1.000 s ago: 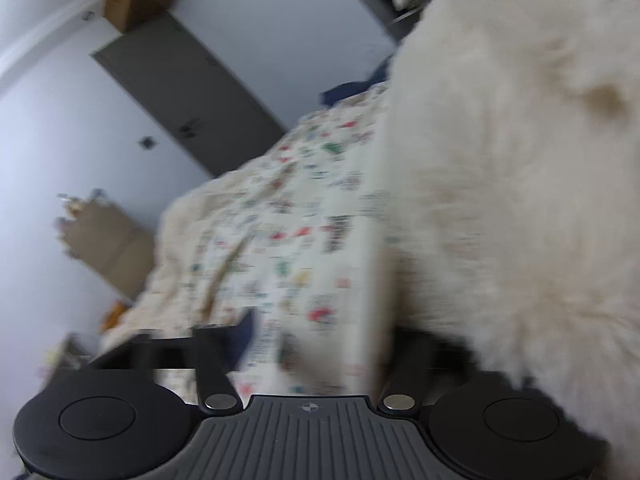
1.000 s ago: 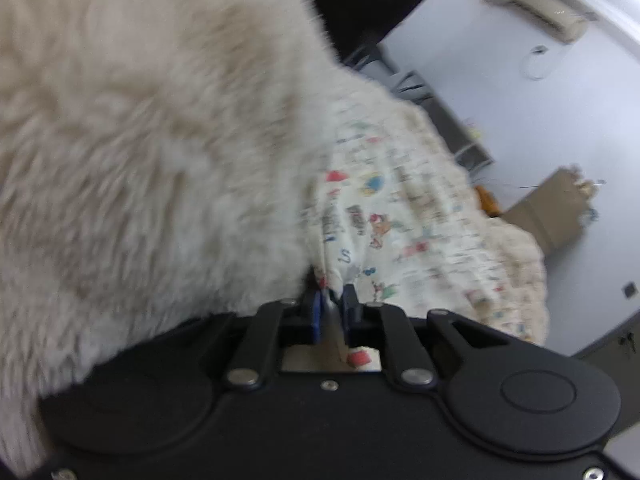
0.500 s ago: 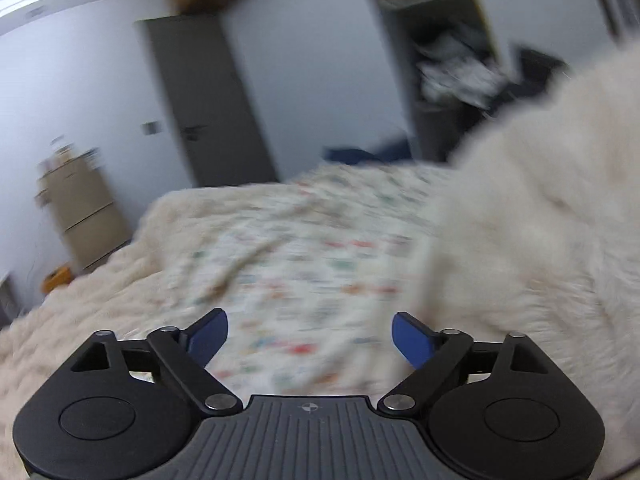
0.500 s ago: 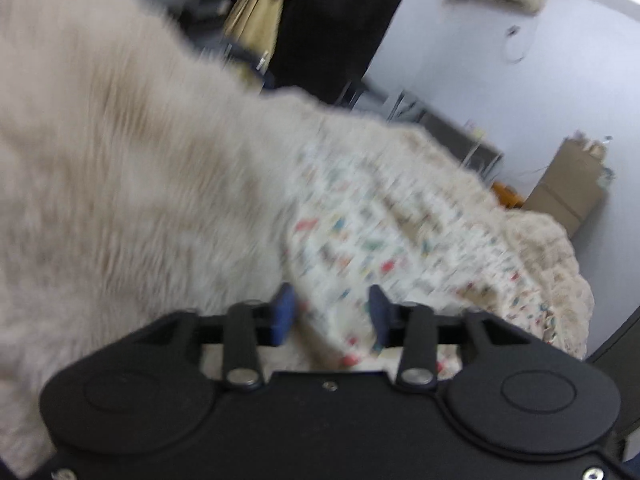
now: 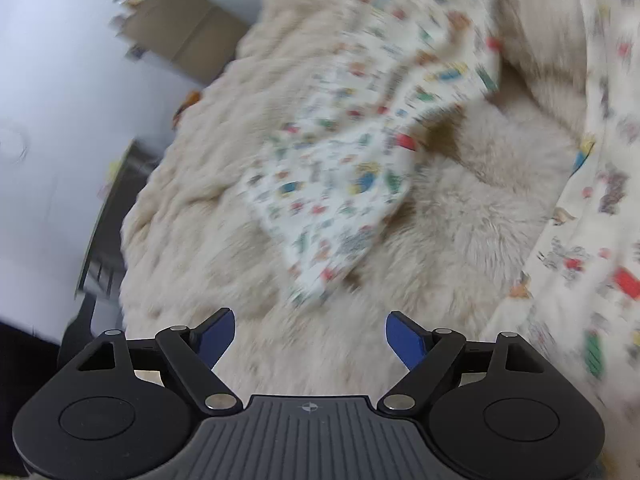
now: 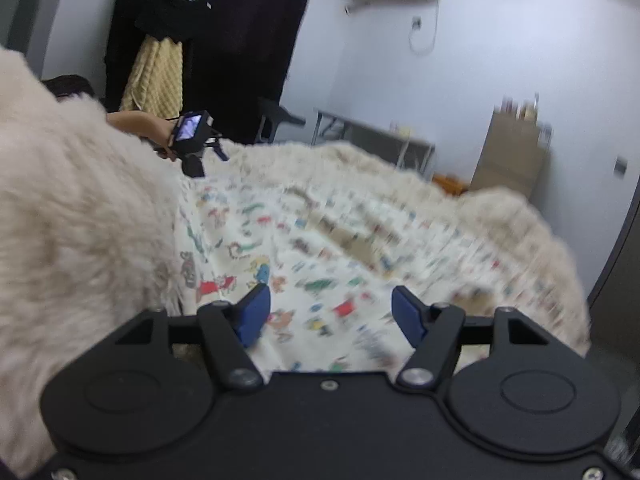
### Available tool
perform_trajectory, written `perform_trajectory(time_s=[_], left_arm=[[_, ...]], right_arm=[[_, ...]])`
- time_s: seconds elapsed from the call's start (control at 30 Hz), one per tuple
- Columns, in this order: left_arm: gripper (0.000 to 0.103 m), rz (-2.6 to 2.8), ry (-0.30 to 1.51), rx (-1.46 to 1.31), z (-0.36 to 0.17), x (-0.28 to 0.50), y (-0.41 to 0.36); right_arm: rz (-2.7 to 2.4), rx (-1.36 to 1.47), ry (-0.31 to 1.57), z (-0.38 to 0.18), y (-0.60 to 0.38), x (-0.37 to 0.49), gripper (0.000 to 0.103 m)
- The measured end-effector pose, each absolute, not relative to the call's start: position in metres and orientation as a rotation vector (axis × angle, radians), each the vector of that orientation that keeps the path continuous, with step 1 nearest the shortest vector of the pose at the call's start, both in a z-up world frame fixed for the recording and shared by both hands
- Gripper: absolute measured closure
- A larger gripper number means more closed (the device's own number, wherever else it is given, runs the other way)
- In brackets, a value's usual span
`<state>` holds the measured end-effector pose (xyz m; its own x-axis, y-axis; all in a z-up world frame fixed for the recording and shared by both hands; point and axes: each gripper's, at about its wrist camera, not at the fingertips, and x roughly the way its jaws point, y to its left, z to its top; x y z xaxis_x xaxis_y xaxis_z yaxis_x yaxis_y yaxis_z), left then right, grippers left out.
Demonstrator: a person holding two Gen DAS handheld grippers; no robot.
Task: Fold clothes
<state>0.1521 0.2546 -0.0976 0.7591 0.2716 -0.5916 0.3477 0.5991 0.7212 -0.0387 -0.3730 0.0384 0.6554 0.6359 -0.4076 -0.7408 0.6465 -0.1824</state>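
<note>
One printed garment (image 5: 332,184), one fluffy blanket (image 5: 472,208), one cardboard box (image 6: 516,148)

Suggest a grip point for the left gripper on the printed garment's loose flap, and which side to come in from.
Take the printed garment at the pointed corner of the flap nearest the left gripper, coming straight ahead and down. That corner lies thin and free on the fluffy blanket, with its edges exposed on both sides. The jaws hold nothing and are closing, so reopen them first.

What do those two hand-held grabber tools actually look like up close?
Each is black plastic. The left gripper has a ribbed grey base with a small crosshair mark; the right gripper has a plain black base. Both have round side discs, silver pivot pins and blue fingertips.
</note>
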Motion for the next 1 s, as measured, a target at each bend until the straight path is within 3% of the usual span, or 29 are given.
perform_trajectory(time_s=[0.03, 0.1, 0.2, 0.27, 0.3, 0.4, 0.57, 0.63, 0.67, 0.7, 0.77, 0.87, 0.9, 0.97, 1.0], left_arm=[[0.037, -0.060, 0.726, 0.936, -0.099, 0.156, 0.252], [0.054, -0.087, 0.694, 0.931, -0.109, 0.166, 0.243], [0.069, -0.109, 0.705, 0.953, -0.122, 0.170, 0.237], [0.096, -0.105, 0.697, 0.941, -0.125, 0.172, 0.240], [0.102, -0.100, 0.690, 0.932, -0.125, 0.173, 0.243], [0.103, -0.045, 0.642, 0.916, -0.116, 0.167, 0.261], [0.103, 0.095, 0.617, 0.944, -0.111, 0.166, 0.286], [0.101, 0.043, 0.639, 0.927, -0.111, 0.160, 0.286], [0.089, 0.000, 0.649, 0.908, -0.109, 0.156, 0.285], [0.068, -0.052, 0.671, 0.876, -0.106, 0.154, 0.284], [0.040, -0.111, 0.690, 0.827, -0.100, 0.153, 0.285], [0.036, -0.175, 0.674, 0.578, -0.074, 0.152, 0.304], [0.035, -0.163, 0.683, 0.396, -0.071, 0.155, 0.322], [0.021, -0.136, 0.690, 0.033, -0.064, 0.161, 0.357], [0.021, -0.122, 0.687, -0.149, -0.061, 0.164, 0.375]], right_arm=[[0.792, -0.326, 0.342, 0.035, -0.370, -0.034, 0.038], [0.772, -0.246, 0.405, 0.032, -0.368, -0.023, 0.038], [0.760, -0.166, 0.447, 0.033, -0.376, -0.021, 0.037], [0.774, -0.107, 0.468, 0.037, -0.382, -0.022, 0.037], [0.782, -0.056, 0.474, 0.040, -0.389, -0.020, 0.036], [0.781, 0.075, 0.481, 0.045, -0.408, -0.014, 0.035], [0.772, 0.066, 0.513, 0.037, -0.403, -0.008, 0.035], [0.776, 0.035, 0.524, 0.034, -0.398, -0.009, 0.035], [0.778, 0.024, 0.522, 0.034, -0.396, -0.009, 0.035], [0.780, 0.008, 0.517, 0.035, -0.395, -0.011, 0.035], [0.780, -0.003, 0.508, 0.037, -0.394, -0.012, 0.035], [0.778, -0.005, 0.495, 0.040, -0.397, -0.015, 0.035], [0.779, -0.004, 0.493, 0.040, -0.397, -0.015, 0.035], [0.780, -0.002, 0.491, 0.040, -0.397, -0.015, 0.035], [0.780, -0.002, 0.491, 0.040, -0.397, -0.014, 0.035]])
